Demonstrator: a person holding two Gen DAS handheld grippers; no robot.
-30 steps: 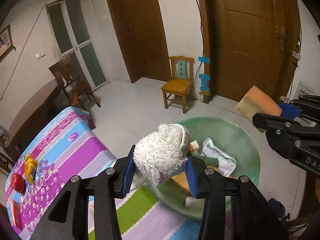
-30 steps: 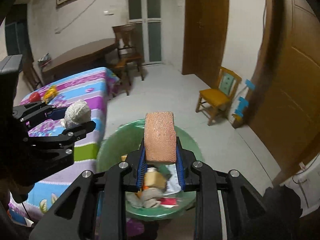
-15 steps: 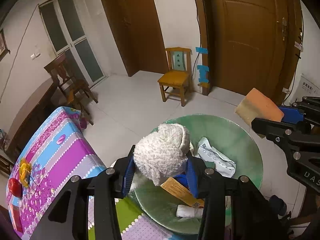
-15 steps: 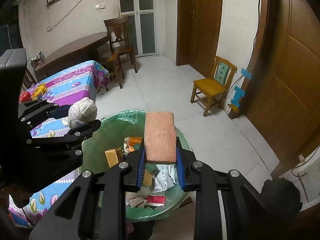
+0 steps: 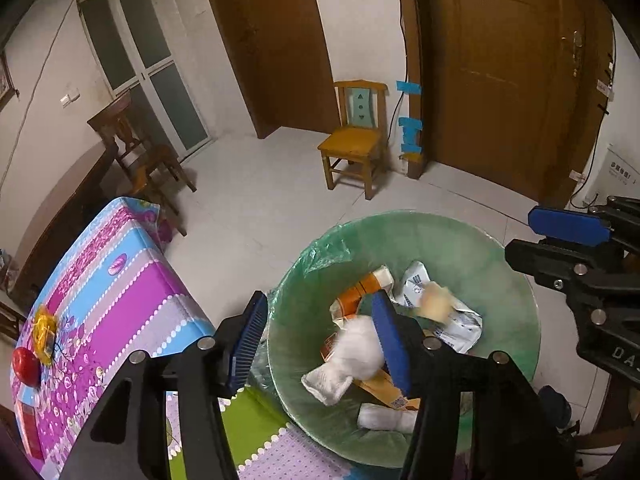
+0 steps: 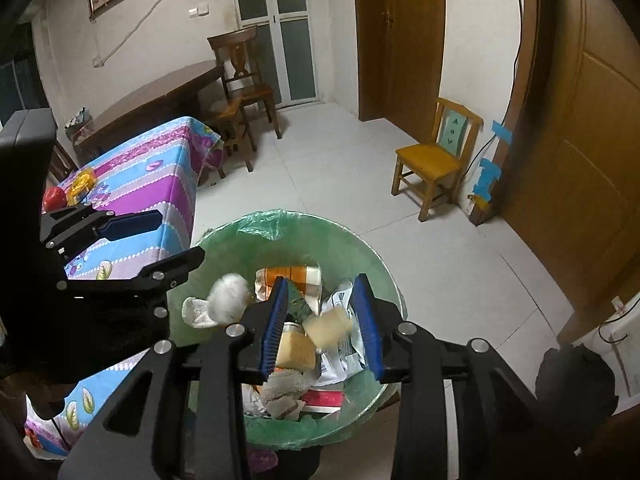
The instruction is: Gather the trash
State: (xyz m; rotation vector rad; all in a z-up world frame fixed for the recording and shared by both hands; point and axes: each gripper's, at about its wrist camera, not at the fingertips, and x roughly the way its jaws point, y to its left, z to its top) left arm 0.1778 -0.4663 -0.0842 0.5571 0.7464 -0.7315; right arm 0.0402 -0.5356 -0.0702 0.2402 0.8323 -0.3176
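Now both grippers hang over the green-lined trash bin (image 5: 472,236), pointing down into it, and each has just let go of its load. Below and slightly ahead of the left gripper (image 5: 320,344), a white knitted cloth wad (image 5: 356,350) shows blurred over the rubbish, clear of the blue pads (image 5: 390,340); nothing is between them and the jaws are opening. In the right wrist view the same wad (image 6: 228,294) lies to the left of the right gripper (image 6: 322,326), nearer the bin's left wall. Under the right gripper a tan sponge block (image 6: 328,324) is blurred in the gap below the pads (image 6: 366,320), touching neither, and those jaws too are opening, about half spread. I cannot tell its long axis through the blur.

Inside the bin sit an orange carton (image 5: 360,288), a white printed wrapper (image 5: 440,308) and a rolled white tissue (image 5: 384,420). Both dropped pieces look set to land within the rim, so this deposit seems as good as done.

Beside the bin, on its left, stands the table with the striped floral cloth (image 5: 120,292); a red apple (image 5: 25,366) and a yellow packet (image 5: 42,328) rest at its far end. The left gripper is the nearer one to that table, so any further pickup there would likely fall to it.
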